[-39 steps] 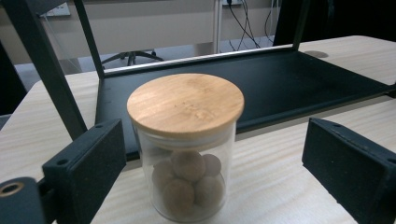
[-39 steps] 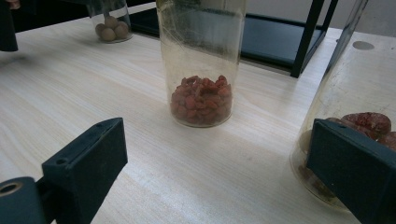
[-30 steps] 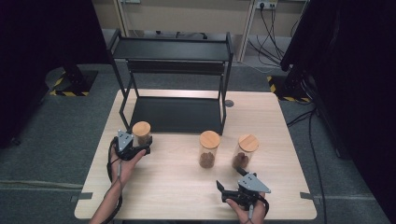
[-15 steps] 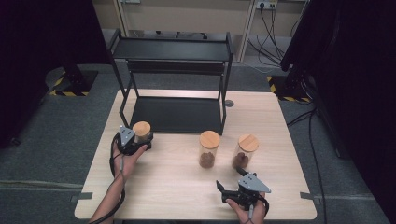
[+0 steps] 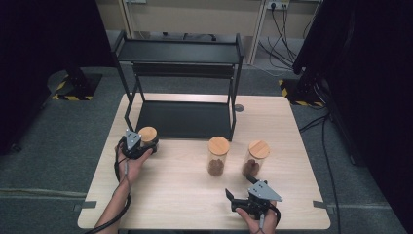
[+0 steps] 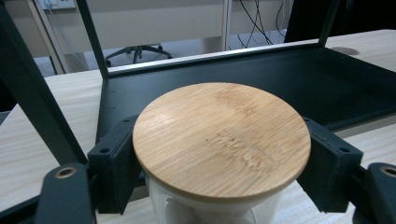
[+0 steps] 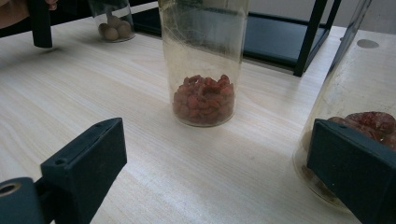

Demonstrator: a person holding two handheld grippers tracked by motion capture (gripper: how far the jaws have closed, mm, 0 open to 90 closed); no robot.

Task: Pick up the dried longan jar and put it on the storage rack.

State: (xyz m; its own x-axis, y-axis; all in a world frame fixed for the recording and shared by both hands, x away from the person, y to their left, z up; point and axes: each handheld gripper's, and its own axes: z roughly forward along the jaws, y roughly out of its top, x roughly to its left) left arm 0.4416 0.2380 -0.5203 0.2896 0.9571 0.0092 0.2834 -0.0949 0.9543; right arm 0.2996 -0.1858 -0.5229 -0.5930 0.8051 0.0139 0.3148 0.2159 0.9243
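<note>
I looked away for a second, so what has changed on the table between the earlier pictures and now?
The left gripper has just been closing its jaws and now clamps the left jar under its bamboo lid. That hand barely shifted. The right gripper stays open and still near the table's front edge; the middle jar, right jar and black rack are unmoved.

Light wooden table [image 5: 292, 126] on grey carpet floor [image 5: 73, 131]. Black two-tier metal rack [image 5: 180, 51] at the table's far edge, its lower shelf flat on the wood. Beige wall [image 5: 195, 19] behind, with a socket [image 5: 276, 5] and dark cables [image 5: 285, 29] hanging to the floor. Black curtains [image 5: 44, 44] hang at left and right. Yellow-and-black hazard tape [image 5: 63, 92] marks stand bases on both sides. Swivel-chair base [image 6: 135, 51] beyond the rack. Even, diffuse overhead light.
</note>
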